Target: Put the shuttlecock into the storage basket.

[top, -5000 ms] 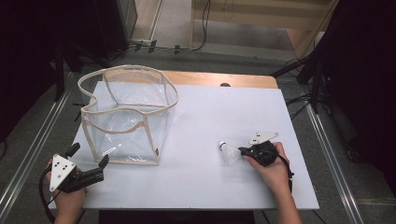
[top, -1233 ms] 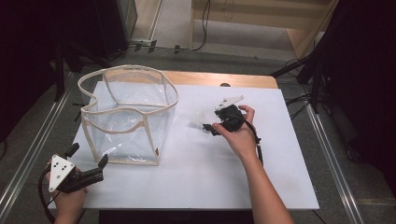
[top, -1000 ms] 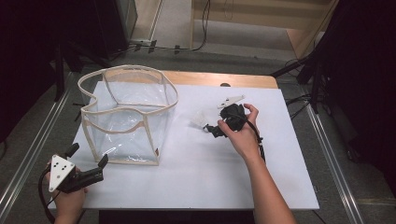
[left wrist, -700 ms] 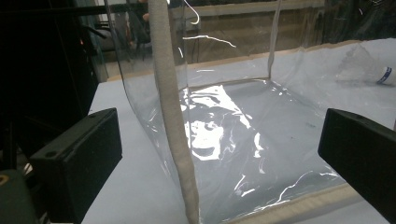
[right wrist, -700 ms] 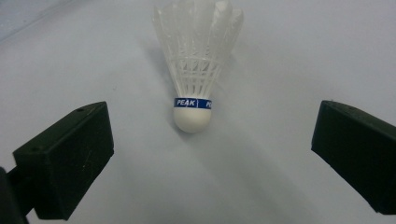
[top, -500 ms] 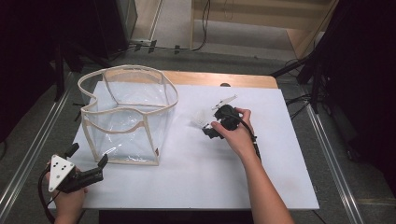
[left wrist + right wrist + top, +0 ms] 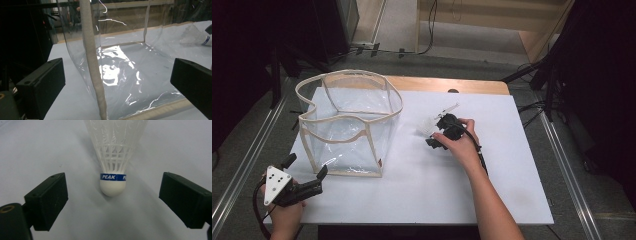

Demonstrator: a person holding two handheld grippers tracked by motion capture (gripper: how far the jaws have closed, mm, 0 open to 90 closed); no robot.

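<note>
A white feather shuttlecock with a blue band lies on the white table, cork toward my right gripper. The jaws stand on either side of the cork without touching it, and they have just been closing a little. In the high view, the right gripper sits mid-table with the shuttlecock at its tip, just right of a clear plastic bin with beige trim. My left gripper rests open at the front left corner, facing the bin with nothing between its jaws.
The white table top spreads to the right and front of the bin. A wooden strip runs along its far edge. Metal rails flank the table. The shuttlecock shows through the bin's wall in the left gripper view.
The right gripper and shuttlecock have shifted from the front right to mid-table beside the bin. Over the last second the gripper dipped slightly. The left hand kept still.
</note>
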